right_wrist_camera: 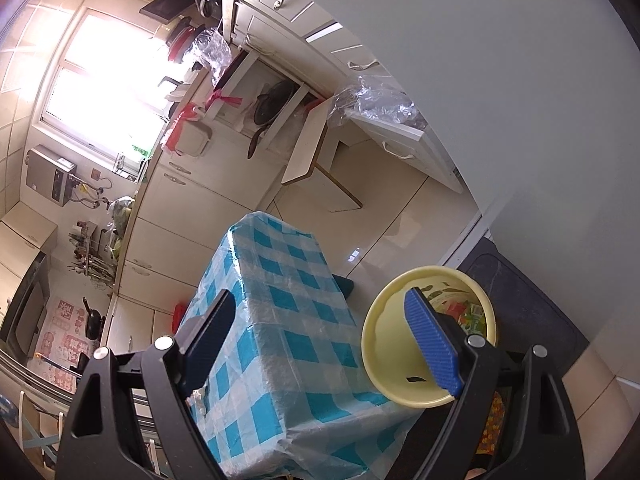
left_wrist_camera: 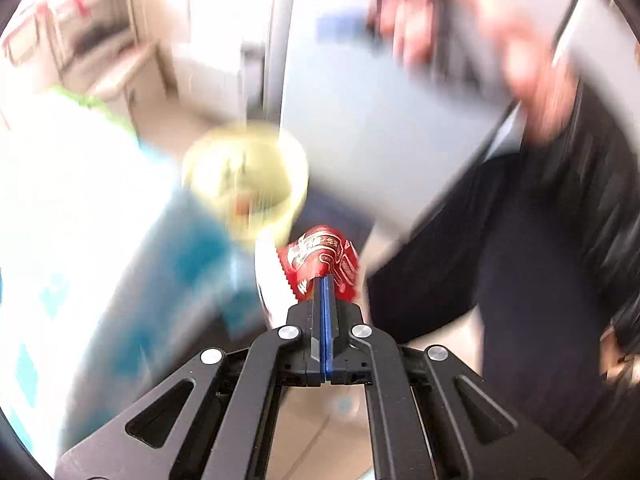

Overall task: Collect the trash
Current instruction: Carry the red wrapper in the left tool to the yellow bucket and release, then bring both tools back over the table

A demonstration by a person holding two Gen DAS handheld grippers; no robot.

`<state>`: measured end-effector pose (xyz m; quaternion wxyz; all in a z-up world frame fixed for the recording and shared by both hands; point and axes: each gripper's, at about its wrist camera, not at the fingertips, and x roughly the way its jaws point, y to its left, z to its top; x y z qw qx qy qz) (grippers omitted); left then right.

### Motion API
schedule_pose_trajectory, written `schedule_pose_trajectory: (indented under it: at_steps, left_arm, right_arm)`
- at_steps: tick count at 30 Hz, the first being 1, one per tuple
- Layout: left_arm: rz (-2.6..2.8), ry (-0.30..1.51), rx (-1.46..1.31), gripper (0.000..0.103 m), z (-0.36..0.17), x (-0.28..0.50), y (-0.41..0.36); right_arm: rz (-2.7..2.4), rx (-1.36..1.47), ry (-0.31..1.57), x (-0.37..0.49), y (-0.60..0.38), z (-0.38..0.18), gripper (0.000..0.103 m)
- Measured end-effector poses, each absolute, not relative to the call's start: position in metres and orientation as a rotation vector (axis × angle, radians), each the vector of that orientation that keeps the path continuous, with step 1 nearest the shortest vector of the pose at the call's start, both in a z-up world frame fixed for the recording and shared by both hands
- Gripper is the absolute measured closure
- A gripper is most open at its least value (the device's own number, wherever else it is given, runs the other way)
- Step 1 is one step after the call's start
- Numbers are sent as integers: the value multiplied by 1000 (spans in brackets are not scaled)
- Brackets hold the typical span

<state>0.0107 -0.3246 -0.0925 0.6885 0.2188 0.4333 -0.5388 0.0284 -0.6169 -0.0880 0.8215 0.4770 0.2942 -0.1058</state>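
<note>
Red wrapper (left_wrist_camera: pixel 320 258) — a crinkled snack packet with a serrated edge — sits pinched between the closed blue-padded fingers of the left gripper (left_wrist_camera: pixel 326 280), sticking out past the fingertips. Everything beyond it in the left wrist view is smeared by motion blur: a yellow bin (left_wrist_camera: pixel 246 178) shows as a round, open-mouthed blur up and to the left of the wrapper, beside the blue-and-white checked cloth of the counter (left_wrist_camera: pixel 100 240). A person's blurred hand (left_wrist_camera: pixel 432 28) and dark clothing fill the upper right.

The right wrist view is sharp. The right gripper (right_wrist_camera: pixel 320 340) is spread wide and holds nothing — one blue pad (right_wrist_camera: pixel 432 344) lies across the mouth of the yellow bin (right_wrist_camera: pixel 384 344), the other finger over the checked cloth of the counter (right_wrist_camera: pixel 280 320). Inside the bin, colourful scraps (right_wrist_camera: pixel 472 316) lie against the far wall. The bin stands just beside the counter's edge, with pale floor tiles behind.
</note>
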Motion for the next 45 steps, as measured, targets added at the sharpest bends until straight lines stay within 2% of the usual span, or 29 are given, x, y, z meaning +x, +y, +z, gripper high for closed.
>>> schedule_pose_trajectory:
  at_steps: [4, 8, 12, 21, 23, 24, 25, 29, 32, 37, 40, 45]
  left_arm:
    - [-1188, 835, 381, 103, -44, 46, -369]
    - [-1138, 815, 330, 103, -48, 82, -414]
    - [-1050, 900, 297, 103, -77, 119, -453]
    - [-841, 1135, 367, 100, -188, 155, -508]
    - [-863, 1159, 359, 84, -188, 157, -513]
    - [-859, 1160, 368, 63, -185, 156, -514]
    - [-848, 1144, 376, 52, -182, 155, -512]
    - [-869, 1101, 316, 49, -160, 153, -489]
    - [-869, 1045, 286, 42, -142, 151, -457]
    - [-799, 929, 237, 22, -107, 154, -383]
    - [-713, 877, 176, 18, -84, 158, -319]
    - [-508, 870, 78, 17, -80, 174, -210]
  right_arm:
    - [-249, 949, 600, 26, -614, -76, 20]
    - [-267, 937, 584, 26, -617, -74, 20]
    - [-300, 933, 555, 26, -622, -70, 20]
    - [-327, 949, 546, 28, -632, -74, 20]
    - [-332, 947, 548, 29, -631, -74, 20]
    - [-332, 943, 552, 30, -631, -75, 20]
    - [-333, 941, 554, 30, -630, -74, 20]
    - [-336, 934, 558, 34, -626, -72, 20]
    - [-335, 927, 560, 40, -621, -70, 20]
    - [-317, 892, 574, 53, -603, -64, 20]
    - [-290, 858, 591, 67, -583, -59, 19]
    - [-228, 778, 625, 97, -540, -51, 19]
